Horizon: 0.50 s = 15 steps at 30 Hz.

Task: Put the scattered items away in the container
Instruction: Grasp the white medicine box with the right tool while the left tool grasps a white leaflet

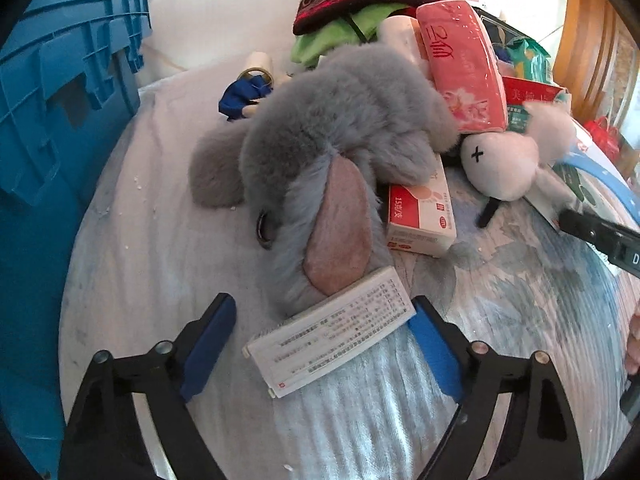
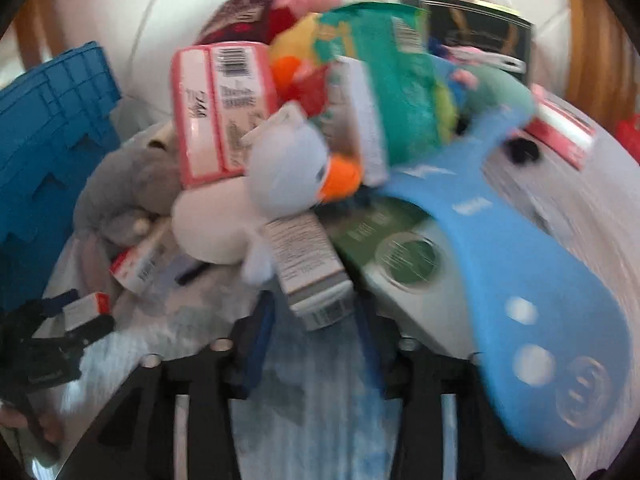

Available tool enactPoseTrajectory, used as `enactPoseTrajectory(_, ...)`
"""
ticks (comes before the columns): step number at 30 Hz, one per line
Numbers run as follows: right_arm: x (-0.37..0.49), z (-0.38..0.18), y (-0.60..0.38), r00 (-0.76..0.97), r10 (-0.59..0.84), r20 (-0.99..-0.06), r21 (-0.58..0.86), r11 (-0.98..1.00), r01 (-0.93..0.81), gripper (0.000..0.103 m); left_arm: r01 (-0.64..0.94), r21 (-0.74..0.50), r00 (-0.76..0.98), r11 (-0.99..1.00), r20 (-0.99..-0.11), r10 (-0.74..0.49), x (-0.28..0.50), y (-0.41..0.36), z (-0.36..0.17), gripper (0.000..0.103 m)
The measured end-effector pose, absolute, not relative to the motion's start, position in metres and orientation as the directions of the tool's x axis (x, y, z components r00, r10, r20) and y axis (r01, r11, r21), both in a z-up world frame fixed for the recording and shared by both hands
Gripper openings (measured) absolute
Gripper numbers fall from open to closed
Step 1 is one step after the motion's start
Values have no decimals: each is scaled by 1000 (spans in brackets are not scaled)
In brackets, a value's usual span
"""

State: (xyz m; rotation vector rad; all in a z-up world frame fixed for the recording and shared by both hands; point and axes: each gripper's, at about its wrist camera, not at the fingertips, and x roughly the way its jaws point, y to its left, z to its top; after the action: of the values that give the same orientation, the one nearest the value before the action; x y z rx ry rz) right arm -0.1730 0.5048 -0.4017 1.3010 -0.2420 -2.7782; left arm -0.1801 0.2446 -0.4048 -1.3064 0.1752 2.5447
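The blue crate (image 1: 68, 92) stands at the far left, beside the grey plush toy (image 1: 320, 140). Just in front of the toy, the left gripper (image 1: 324, 344) straddles a white box (image 1: 332, 330), one pad touching, not clamped. Right of the toy, the right gripper (image 2: 316, 332) brackets a grey box (image 2: 308, 264); blur hides whether it grips.

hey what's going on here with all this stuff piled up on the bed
A person is tidying a pile of toys and boxes, with a gripper in each hand. The left gripper straddles a flat white printed box lying against a grey plush toy; only one blue finger looks to touch it. The right gripper has a small grey box between its fingers; blur hides whether it is gripped. The blue crate waits at the left.
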Motion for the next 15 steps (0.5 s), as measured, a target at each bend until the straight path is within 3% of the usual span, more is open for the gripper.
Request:
enactPoseTrajectory(1, -176, -402, 502, -635, -119, -764, 157, -988, -4, 46, -290, -18, -552, -957, -814, 183, -178, 248, -402, 74)
enactPoseTrajectory(2, -179, -404, 500, -629, -107, -770, 143, -990, -6, 43, -283, -16, -543, -959, -822, 174, -177, 252, -401, 74)
enactPoseTrajectory(3, -179, -405, 497, -627, -83, -774, 120, -993, -17, 30, -274, -21, -536, -962, -827, 170, -175, 256, -399, 73)
enactPoseTrajectory(9, -151, -403, 497, -587, -157, -795, 197, -980, -5, 31, -178, -129, -576, -976, -790, 209, -161, 269, -381, 73)
enactPoseTrajectory(15, -131, -395, 486, -575, -150, -804, 162, -986, 30, 38, -135, -89, -583, -987, -798, 152, -166, 284, -384, 73)
